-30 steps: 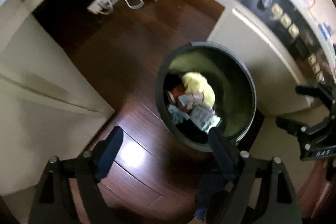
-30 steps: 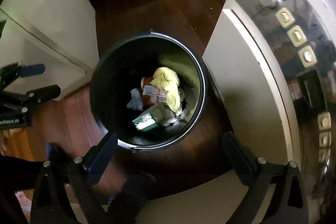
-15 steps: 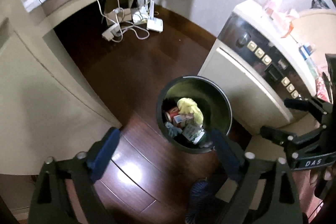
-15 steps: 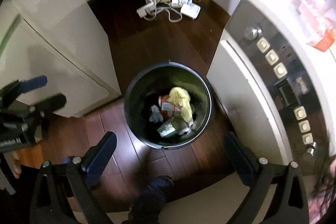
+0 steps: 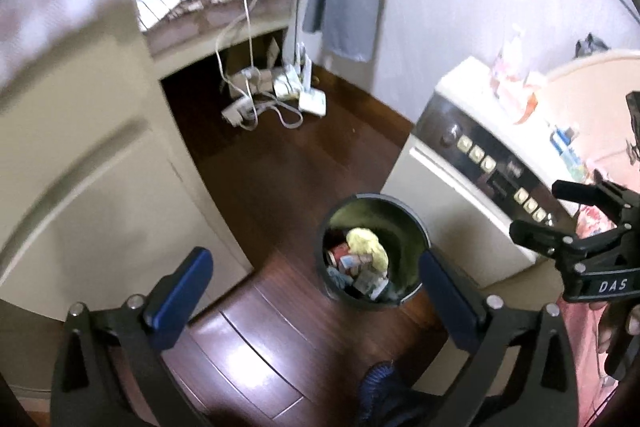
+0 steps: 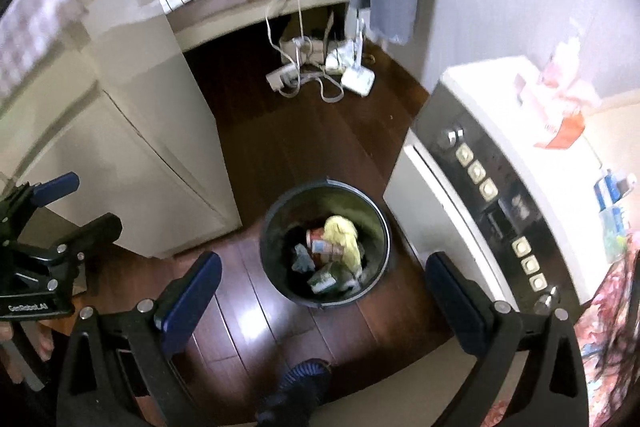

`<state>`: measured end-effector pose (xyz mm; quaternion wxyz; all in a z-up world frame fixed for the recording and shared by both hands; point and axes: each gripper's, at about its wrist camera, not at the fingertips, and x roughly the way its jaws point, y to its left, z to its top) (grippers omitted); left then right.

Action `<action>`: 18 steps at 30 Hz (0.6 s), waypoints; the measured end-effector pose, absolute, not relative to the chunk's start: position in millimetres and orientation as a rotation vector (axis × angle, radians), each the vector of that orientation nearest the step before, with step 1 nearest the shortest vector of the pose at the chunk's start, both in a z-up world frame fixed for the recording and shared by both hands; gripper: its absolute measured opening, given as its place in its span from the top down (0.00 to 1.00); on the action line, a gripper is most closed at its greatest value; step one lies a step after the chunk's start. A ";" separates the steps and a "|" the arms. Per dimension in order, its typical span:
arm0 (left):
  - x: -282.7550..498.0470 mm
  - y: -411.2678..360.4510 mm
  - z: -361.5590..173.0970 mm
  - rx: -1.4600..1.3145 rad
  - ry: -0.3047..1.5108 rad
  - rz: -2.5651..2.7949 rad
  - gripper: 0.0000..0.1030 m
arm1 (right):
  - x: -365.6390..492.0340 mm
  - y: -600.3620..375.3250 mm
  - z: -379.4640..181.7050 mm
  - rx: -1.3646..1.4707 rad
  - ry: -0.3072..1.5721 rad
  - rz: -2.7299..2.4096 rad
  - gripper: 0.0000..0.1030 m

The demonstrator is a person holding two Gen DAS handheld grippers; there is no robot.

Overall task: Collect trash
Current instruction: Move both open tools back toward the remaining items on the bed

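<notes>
Round black bin [image 6: 325, 246] on glossy wood, possibly crumpled wrappers, both tools [image 5: 314, 291] [image 6: 323, 291] apart, empty.

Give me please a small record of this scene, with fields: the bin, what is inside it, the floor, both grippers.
bin: black round trash bin standing on the floor, beside a white appliance
contents: yellow cloth, can, carton, other scraps
floor: dark wood; cables and power strip near the far wall
left gripper: jaws have just been opening, nothing between them
right gripper: open, empty
</notes>
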<state>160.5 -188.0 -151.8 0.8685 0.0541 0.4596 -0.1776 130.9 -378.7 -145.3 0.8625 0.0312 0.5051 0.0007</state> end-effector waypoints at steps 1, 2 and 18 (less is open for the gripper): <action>158.8 -184.5 -147.1 0.109 0.950 -0.367 0.00 | 129.1 -375.0 -138.4 0.061 1.047 0.005 0.00; 156.9 -179.8 -140.7 0.103 0.937 -0.364 0.00 | 127.6 -370.7 -130.3 0.057 1.033 0.010 0.00; 129.1 -104.9 -61.2 0.031 0.765 -0.235 0.00 | 119.3 -277.1 -19.5 -0.061 0.836 0.143 0.00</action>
